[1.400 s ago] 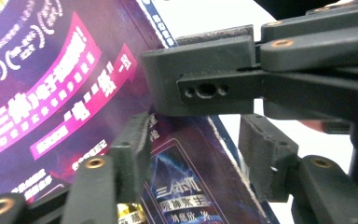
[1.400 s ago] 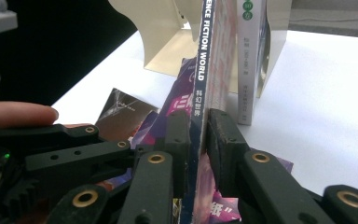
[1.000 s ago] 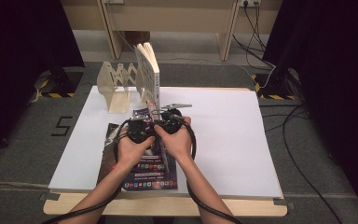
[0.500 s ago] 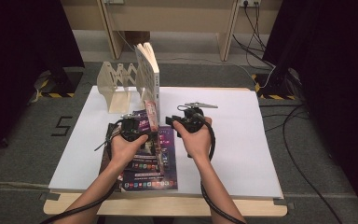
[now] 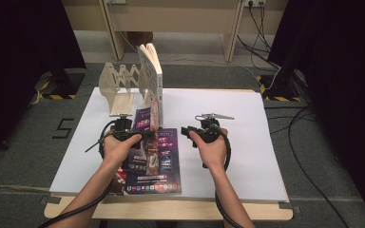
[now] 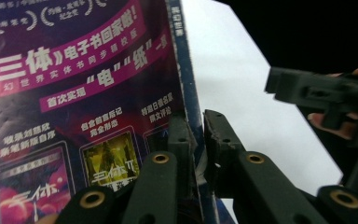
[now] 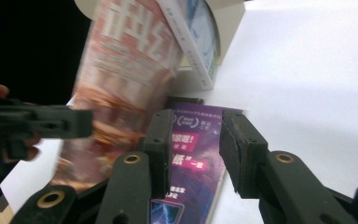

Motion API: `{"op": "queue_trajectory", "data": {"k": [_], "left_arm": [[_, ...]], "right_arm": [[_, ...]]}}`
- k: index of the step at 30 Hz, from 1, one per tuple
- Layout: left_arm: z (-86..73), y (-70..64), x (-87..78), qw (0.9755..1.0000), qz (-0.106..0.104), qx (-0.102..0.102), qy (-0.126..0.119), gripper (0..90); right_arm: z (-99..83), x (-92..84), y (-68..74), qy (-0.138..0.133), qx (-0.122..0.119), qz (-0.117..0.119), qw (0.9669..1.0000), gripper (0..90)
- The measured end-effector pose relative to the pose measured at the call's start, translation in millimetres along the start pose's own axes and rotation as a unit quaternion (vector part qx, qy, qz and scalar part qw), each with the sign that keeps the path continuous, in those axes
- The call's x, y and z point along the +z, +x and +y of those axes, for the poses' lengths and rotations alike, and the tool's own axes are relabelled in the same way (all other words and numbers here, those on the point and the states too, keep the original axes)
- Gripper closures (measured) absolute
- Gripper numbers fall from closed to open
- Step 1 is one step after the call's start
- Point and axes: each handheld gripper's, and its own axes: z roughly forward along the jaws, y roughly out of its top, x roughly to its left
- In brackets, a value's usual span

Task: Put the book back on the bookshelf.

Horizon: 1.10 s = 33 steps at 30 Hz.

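My left gripper [image 5: 136, 131] is shut on the spine edge of a thin magazine [image 5: 145, 119] and holds it upright above the table. Its jaws have just been closing on that edge; in the left gripper view the pads [image 6: 182, 140] pinch the purple cover [image 6: 74, 88]. My right gripper [image 5: 187, 130] stands apart to the right, open with nothing between its jaws [image 7: 193, 140], which widened during the last second. Past them I see the lifted magazine's reddish side [image 7: 121, 84], a purple magazine [image 7: 193, 154] flat on the table, and my left gripper [image 7: 32, 122].
A wooden folding rack [image 5: 119, 83] stands at the back left of the white table [image 5: 247, 156], with a thick book [image 5: 153, 71] upright in it. The flat purple magazine [image 5: 159, 164] lies near the front edge, another [image 5: 119, 176] partly under it. The other gripper [image 6: 326, 93] shows in the left gripper view.
My right gripper has left the magazine and moved off to the right, its jaws wider. The left gripper stays on the magazine, which stands more upright now.
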Motion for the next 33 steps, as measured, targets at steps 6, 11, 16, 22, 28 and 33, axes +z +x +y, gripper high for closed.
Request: {"op": "queue_trajectory", "data": {"k": [6, 11, 16, 22, 28, 33], "left_arm": [[4.8, 2.9, -21.6, 0.9997, -0.017, 0.004, -0.015, 84.2], [11.5, 0.9, -43.9, 0.9989, -0.023, 0.020, -0.036, 84.3], [18.8, 3.6, -63.9, 0.9971, -0.019, 0.022, -0.070, 84.3], [25.4, 7.3, -79.6, 0.9953, -0.013, 0.028, -0.092, 84.4], [36.4, 11.3, -90.6, 0.9927, 0.001, 0.033, -0.116, 84.4], [44.7, 10.5, -98.3, 0.9889, 0.021, 0.046, -0.140, 84.4]], "right_arm": [[-9.8, -7.5, -12.5, 0.005, 0.012, -0.008, 0.9999, 65.1], [-16.5, -14.8, -21.9, 0.003, 0.022, -0.012, 0.9997, 65.0], [-22.2, -23.1, -28.9, -0.007, 0.027, -0.013, 0.9995, 64.9], [-27.7, -30.5, -35.9, -0.018, 0.034, -0.015, 0.9992, 64.8], [-33.7, -34.9, -40.5, -0.026, 0.029, -0.017, 0.9991, 64.3], [-40.6, -35.1, -45.4, -0.027, 0.036, -0.018, 0.9988, 64.1]]}}
